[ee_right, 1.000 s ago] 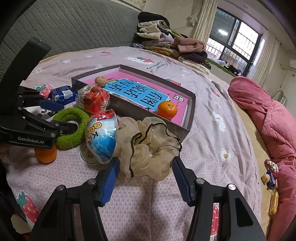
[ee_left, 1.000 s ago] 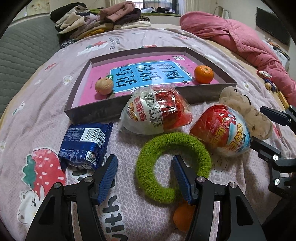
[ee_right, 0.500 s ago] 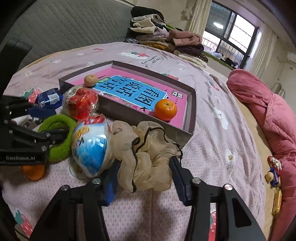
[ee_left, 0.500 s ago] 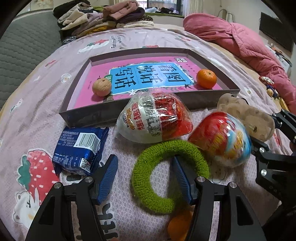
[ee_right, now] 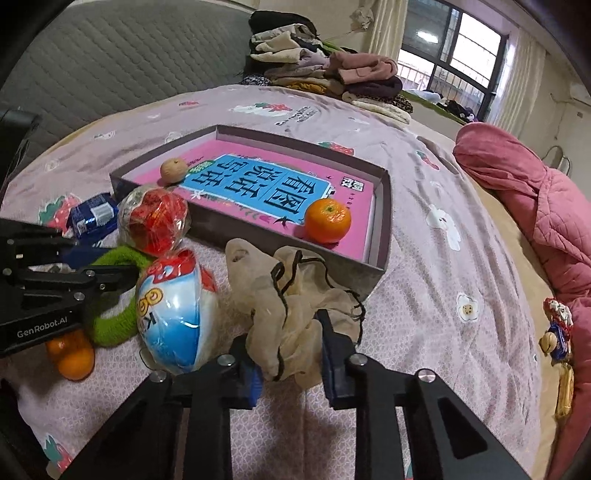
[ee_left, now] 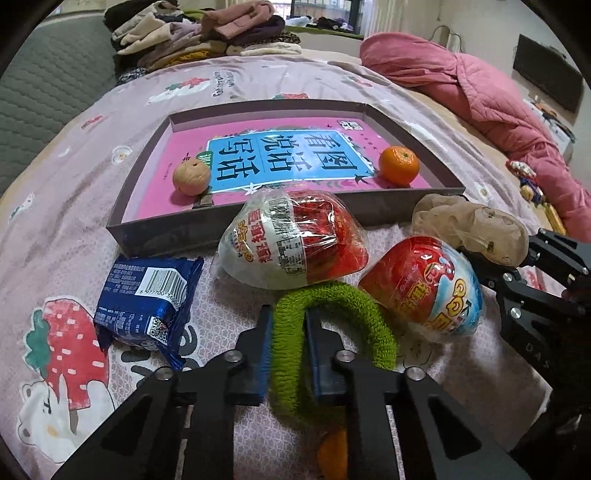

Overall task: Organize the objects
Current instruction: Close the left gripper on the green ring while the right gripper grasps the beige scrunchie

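On the bedspread before the box [ee_left: 236,236], the left gripper [ee_left: 288,350] pinches the green hair ring's [ee_left: 332,317] soft band; the right gripper [ee_right: 290,354] clamps the limp beige scrunchie [ee_right: 288,295]. Both look light and squashy.

folded clothes pile [ee_left: 199,33] – far bed edge | pink quilt [ee_right: 535,206] – right side

Fuzzy green ring [ee_left: 332,325] — pinched upright, beige gauzy scrunchie [ee_right: 291,314] — bunched, both on bedspread
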